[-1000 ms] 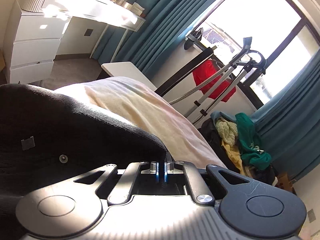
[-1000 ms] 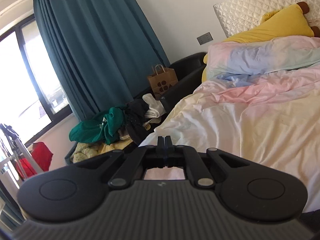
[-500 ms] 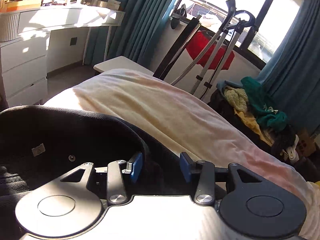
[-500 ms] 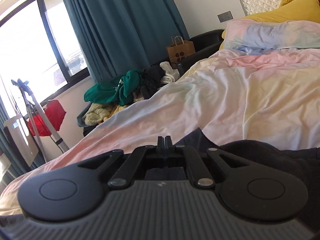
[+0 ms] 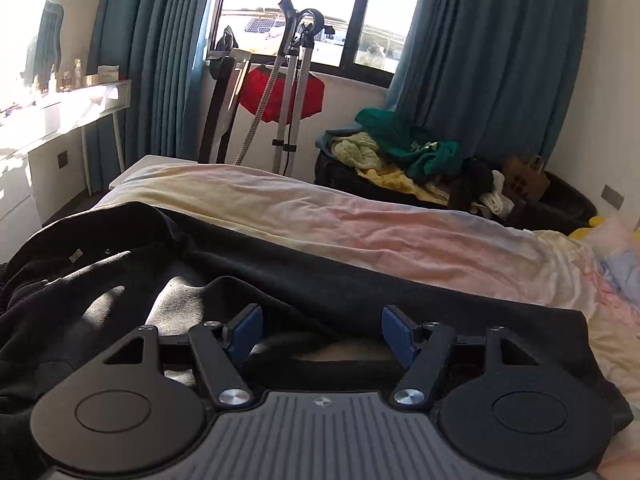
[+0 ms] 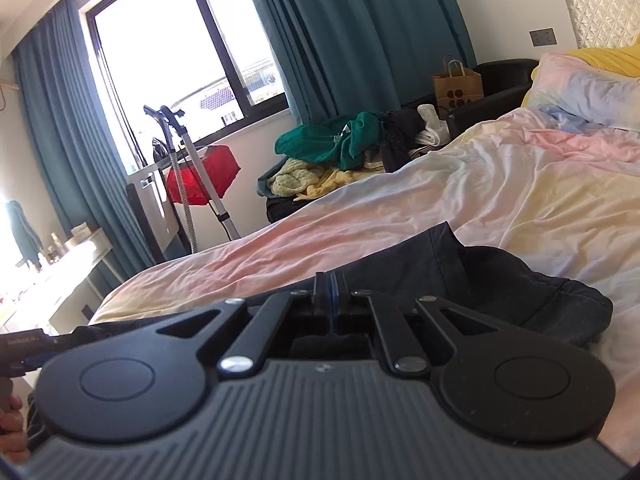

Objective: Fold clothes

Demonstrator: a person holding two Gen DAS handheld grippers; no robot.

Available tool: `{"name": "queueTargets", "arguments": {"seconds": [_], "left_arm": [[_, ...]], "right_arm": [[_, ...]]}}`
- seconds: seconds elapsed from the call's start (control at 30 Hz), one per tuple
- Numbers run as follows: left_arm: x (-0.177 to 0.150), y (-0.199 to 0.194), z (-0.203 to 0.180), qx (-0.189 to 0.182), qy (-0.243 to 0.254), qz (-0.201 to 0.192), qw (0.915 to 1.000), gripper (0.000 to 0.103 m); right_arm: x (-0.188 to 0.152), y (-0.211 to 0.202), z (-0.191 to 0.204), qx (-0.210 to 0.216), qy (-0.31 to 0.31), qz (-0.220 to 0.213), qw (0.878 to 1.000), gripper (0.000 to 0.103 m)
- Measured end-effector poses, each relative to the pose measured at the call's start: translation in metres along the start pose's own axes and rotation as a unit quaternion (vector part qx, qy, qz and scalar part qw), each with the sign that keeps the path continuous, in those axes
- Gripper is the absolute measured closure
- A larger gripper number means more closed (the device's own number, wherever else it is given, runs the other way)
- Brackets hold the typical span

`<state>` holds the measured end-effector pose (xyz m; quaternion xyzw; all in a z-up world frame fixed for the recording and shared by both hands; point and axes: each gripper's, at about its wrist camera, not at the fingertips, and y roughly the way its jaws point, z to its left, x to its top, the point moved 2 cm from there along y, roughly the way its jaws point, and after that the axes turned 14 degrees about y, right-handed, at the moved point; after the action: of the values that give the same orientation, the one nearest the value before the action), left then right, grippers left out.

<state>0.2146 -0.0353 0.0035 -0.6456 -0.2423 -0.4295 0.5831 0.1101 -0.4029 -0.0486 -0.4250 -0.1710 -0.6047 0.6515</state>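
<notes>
No brand or label on the black garment [image 5: 360, 284] can be read; a small pale tag [image 5: 75, 255] sits on its left part in the left wrist view, too small to make out. The brown paper bag [image 6: 457, 87] at the far wall bears dark round dots, and the green top [image 6: 340, 136] in the clothes pile [image 5: 404, 160] has pale print that cannot be read. The black garment lies on the pastel bedsheet [image 6: 520, 184] at the near edge of the bed, its long axis running left to right across both views, with one end reaching right toward the pillow [image 6: 588, 96]. The left gripper [image 5: 322, 332] has its blue pads [image 5: 244, 330] spread wide and clasps nothing, hanging just above the dark cloth. The right gripper [image 6: 331, 285] has its fingers pressed together; a dark fold rises right at the tips, but whether cloth is pinched between them cannot be told. A steamer stand [image 5: 294, 80] and a red cloth [image 5: 280, 94] stand under the window [image 5: 304, 4], between teal curtains [image 5: 488, 64], and a white dressing table [image 5: 60, 108] is at far left.
</notes>
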Motion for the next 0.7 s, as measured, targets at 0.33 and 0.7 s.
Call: {"name": "queueTargets", "arguments": {"seconds": [0.33, 0.7], "left_arm": [[-0.011, 0.025, -0.088, -0.014, 0.161, -0.011, 0.9867, 0.022], [-0.018, 0.124, -0.172, -0.077, 0.332, -0.005, 0.9401, 0.021]], "right_arm": [[0.001, -0.008, -0.008, 0.035, 0.001, 0.014, 0.999, 0.097], [-0.012, 0.032, -0.028, -0.003, 0.030, 0.047, 0.998, 0.097]]}}
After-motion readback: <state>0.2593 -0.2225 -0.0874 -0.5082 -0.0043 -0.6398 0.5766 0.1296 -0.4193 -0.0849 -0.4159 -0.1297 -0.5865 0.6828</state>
